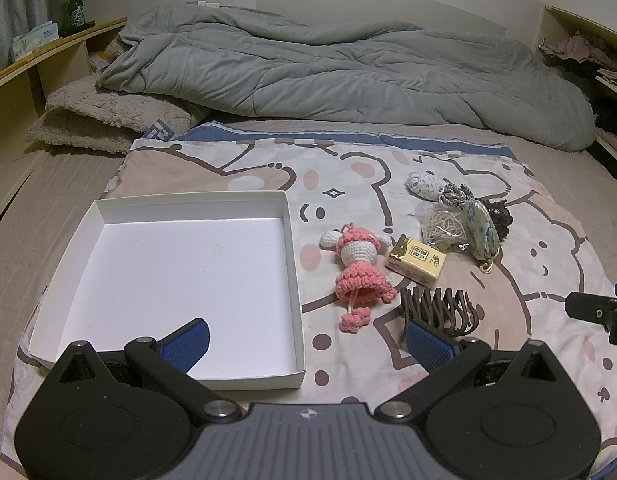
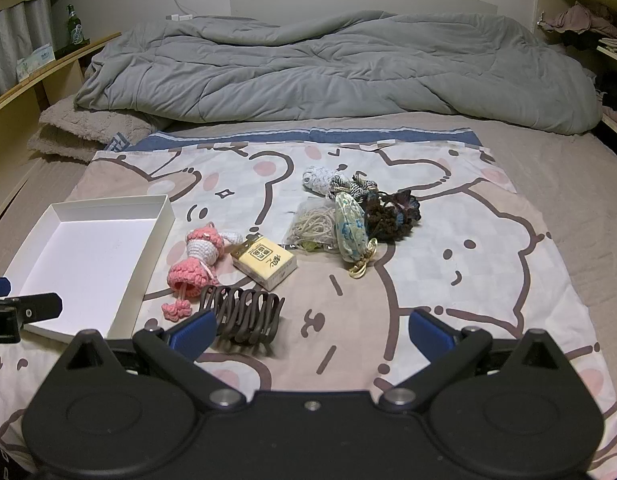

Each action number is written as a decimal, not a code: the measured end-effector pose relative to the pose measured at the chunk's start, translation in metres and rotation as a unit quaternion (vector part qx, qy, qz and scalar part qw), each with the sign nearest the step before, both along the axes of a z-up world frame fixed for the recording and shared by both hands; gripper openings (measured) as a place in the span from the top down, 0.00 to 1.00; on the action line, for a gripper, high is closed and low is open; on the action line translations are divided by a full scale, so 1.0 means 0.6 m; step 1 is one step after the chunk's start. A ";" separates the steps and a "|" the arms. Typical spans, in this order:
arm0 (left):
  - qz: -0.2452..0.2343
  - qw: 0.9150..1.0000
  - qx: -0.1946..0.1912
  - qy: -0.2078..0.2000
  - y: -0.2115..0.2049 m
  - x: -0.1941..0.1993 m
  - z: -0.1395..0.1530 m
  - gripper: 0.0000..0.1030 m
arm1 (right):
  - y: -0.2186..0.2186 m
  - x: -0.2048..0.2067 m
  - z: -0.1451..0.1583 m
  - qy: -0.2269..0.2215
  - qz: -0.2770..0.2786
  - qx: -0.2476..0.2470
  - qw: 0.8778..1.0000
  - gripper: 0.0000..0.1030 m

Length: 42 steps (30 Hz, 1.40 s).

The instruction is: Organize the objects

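The left gripper (image 1: 306,344) and right gripper (image 2: 310,330) are hanging wide open, holding nothing. The brown hair clip (image 2: 244,314) is lying near, and the white box (image 1: 180,284) is sitting open at the left.

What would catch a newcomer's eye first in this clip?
Probably the empty white box lying on the cartoon bedsheet, and to its right the pink crochet doll. Beyond the doll sit a yellow tissue pack and a brown hair claw, with both grippers open and empty.

matt white card box (image 1: 292,248), crocheted yarn doll (image 1: 358,258)
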State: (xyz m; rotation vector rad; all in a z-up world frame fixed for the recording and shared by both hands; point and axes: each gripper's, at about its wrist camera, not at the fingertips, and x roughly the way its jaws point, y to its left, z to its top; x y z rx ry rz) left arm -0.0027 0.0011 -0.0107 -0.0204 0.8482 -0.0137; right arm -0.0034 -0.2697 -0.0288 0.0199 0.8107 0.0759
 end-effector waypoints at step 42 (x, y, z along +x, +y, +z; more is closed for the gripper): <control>-0.050 0.998 -0.020 0.018 -0.032 0.158 -0.009 0.00 | 0.025 0.152 -0.070 0.060 -0.020 0.065 0.996 0.00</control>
